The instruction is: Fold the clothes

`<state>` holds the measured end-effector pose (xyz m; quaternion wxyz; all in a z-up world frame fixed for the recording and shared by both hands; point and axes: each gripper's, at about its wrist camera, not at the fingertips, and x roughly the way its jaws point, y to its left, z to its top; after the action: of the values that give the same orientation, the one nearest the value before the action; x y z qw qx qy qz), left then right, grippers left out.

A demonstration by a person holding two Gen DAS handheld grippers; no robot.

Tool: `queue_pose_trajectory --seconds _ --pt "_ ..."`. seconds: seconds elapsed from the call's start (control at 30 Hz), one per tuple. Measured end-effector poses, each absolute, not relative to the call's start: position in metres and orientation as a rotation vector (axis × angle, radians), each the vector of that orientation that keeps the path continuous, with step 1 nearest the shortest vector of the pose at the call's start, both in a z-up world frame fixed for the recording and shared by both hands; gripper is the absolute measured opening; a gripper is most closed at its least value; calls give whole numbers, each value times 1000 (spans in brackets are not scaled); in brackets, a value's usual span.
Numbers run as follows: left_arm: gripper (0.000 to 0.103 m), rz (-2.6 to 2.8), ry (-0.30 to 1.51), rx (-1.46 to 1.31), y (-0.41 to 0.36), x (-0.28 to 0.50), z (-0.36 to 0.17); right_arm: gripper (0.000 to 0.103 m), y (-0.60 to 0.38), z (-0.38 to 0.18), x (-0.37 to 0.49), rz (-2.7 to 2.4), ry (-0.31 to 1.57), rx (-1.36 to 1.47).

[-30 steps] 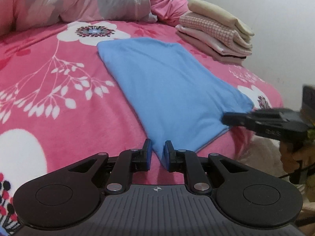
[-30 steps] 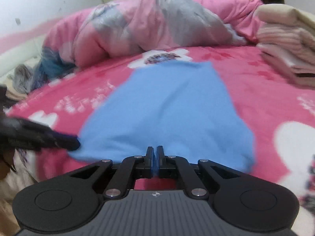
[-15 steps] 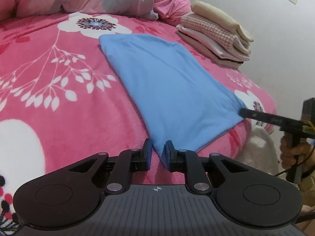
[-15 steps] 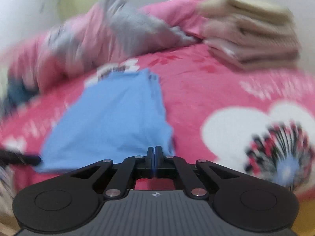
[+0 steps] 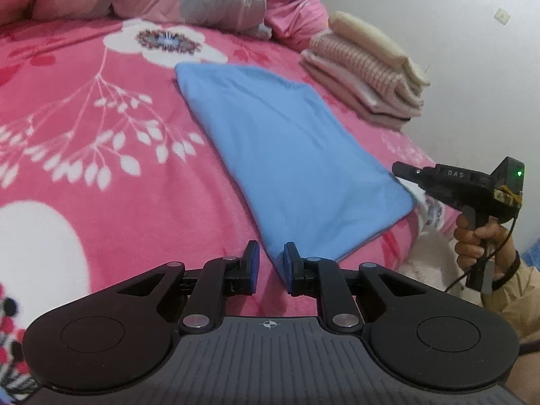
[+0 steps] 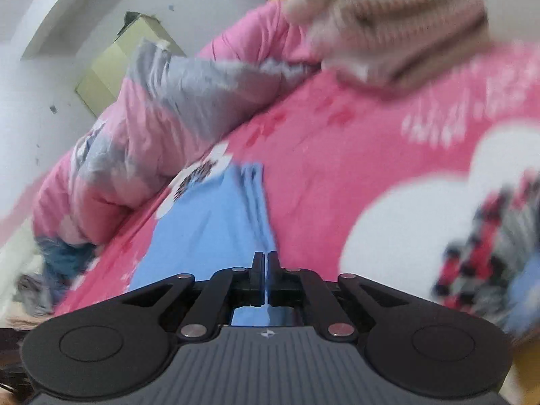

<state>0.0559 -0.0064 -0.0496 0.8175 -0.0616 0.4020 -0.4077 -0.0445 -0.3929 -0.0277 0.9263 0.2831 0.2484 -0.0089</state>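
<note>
A: Left wrist view: blue garment lies flat, partly folded, on the pink bed; left gripper jaws slightly spread at its near corner.

B: Right wrist view: right gripper jaws pinch the garment's edge. Final folds remain, I judge; a folded stack waits beyond.

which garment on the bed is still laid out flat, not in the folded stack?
The blue garment, spread alone mid-bed on the pink blanket. The others sit folded in a stack by the wall, cream and pink-checked.
</note>
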Motion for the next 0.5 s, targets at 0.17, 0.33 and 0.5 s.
queue_pose_trajectory --seconds 0.17,0.33,0.5 --pt "16 -920 804 -164 -12 62 -39 1 -373 -15 2 149 563 550" --pt "16 -944 856 -129 -38 69 -61 0 -396 -45 47 130 697 627" --pt "16 -988 878 -234 -23 78 -72 2 -407 -18 60 97 674 561"
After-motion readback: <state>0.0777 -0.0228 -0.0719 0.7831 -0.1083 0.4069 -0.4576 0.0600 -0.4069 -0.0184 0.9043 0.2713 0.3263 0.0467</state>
